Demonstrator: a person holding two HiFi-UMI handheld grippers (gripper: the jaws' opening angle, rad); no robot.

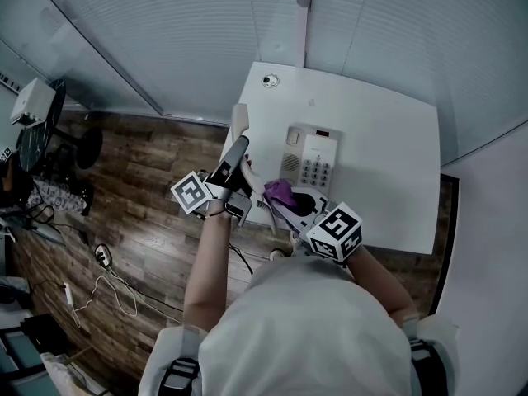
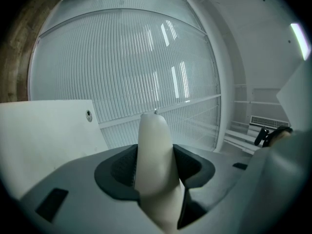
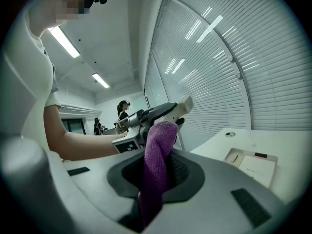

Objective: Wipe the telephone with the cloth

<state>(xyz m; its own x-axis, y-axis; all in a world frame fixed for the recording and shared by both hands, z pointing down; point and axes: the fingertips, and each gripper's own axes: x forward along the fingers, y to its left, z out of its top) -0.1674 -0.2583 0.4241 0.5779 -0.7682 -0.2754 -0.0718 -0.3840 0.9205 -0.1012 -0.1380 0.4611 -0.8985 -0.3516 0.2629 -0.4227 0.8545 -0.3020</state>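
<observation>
The white telephone base point(image 1: 310, 160) with its keypad lies on the white table point(image 1: 388, 147); it also shows at the right of the right gripper view as the telephone base point(image 3: 256, 165). My left gripper point(image 1: 235, 159) is shut on the white handset point(image 1: 239, 126), lifted off the base at the table's left edge; the handset point(image 2: 155, 165) stands up between the jaws. My right gripper point(image 1: 285, 205) is shut on the purple cloth point(image 1: 279, 191), just right of the handset. The cloth point(image 3: 158, 167) hangs bunched in front of the handset point(image 3: 180, 106) and the left gripper point(image 3: 148, 116).
A round cable port point(image 1: 270, 80) sits at the table's far left corner. Blinds point(image 1: 190, 31) run behind the table. Left of it on the wood floor point(image 1: 132, 196) lie cables point(image 1: 107, 283) and gear. Two people point(image 3: 119, 111) stand far off.
</observation>
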